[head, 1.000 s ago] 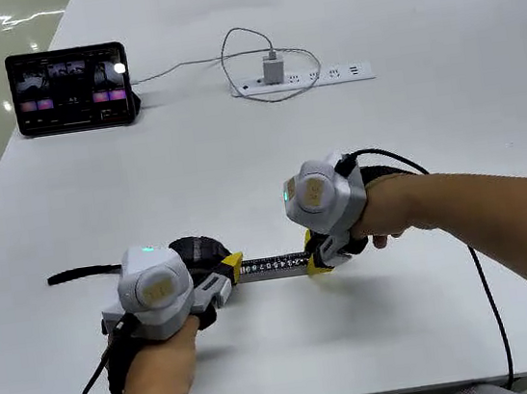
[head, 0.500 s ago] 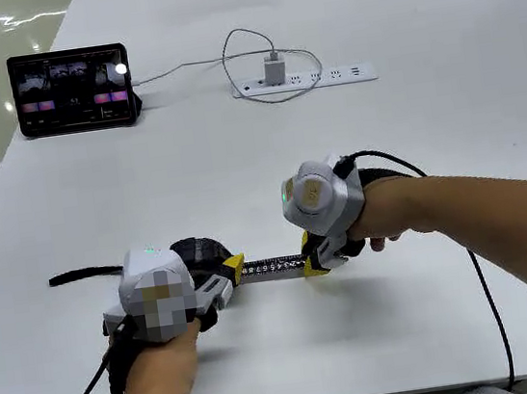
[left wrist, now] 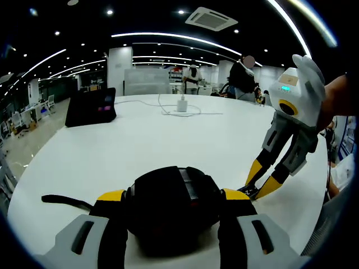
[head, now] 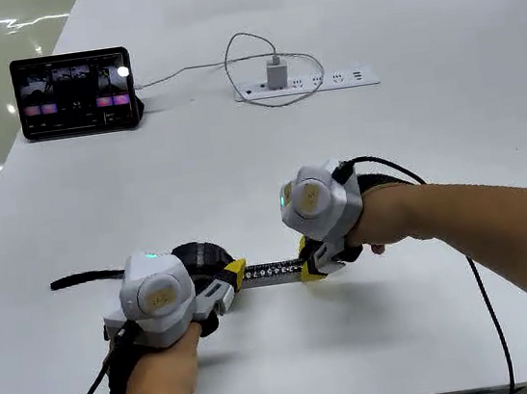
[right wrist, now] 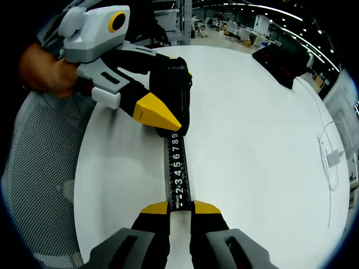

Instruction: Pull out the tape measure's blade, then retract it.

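Note:
The black tape measure case (head: 203, 257) lies on the white table, and my left gripper (head: 225, 285) is shut on it. From the left gripper view the case (left wrist: 171, 202) sits between the yellow-tipped jaws. A short stretch of black blade (head: 271, 272) with white numbers runs right from the case. My right gripper (head: 310, 269) is shut on the blade's end. In the right gripper view the blade (right wrist: 176, 165) leads from my gripper (right wrist: 179, 210) up to the case (right wrist: 175, 92), which the left gripper (right wrist: 150, 109) clamps. The case's black strap (head: 85, 277) trails off to the left.
A tablet (head: 75, 93) stands at the back left of the table (head: 411, 139). A white power strip (head: 307, 82) with a charger and looped cable lies at the back centre. The table's left edge drops to a glossy floor. People stand far behind in the left gripper view.
My right gripper has drifted slightly left toward the case, so the exposed blade is a little shorter. My left gripper keeps its hold on the case.

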Motion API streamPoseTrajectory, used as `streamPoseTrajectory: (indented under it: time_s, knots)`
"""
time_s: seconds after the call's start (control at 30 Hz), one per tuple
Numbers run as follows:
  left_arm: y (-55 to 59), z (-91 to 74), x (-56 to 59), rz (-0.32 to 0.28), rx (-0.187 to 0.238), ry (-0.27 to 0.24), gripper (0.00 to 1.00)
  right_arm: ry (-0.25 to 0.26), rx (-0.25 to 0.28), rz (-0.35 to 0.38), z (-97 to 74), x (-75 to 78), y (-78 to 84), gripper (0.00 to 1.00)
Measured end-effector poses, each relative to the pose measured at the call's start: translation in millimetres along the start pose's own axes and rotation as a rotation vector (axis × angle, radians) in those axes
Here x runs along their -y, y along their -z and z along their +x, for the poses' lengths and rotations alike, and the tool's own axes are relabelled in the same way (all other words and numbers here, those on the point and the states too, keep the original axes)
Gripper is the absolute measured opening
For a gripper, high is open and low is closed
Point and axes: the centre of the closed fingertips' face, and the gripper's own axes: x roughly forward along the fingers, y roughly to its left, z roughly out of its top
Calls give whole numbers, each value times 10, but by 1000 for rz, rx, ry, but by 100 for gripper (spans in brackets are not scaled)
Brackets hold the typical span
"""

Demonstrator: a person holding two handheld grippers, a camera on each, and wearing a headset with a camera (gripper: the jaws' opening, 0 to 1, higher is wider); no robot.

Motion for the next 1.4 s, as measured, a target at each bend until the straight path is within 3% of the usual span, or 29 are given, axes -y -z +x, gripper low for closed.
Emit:
streamPoseTrajectory:
  time_s: [1.17, 1.4]
  knots:
    - [6, -7, -5, -21, -5, 10, 61, -14, 61, 18, 120, -18, -281, 9]
    - [5, -14, -14, -38, -3, 10, 61, -3, 105, 15, 195, -37, -418, 9]
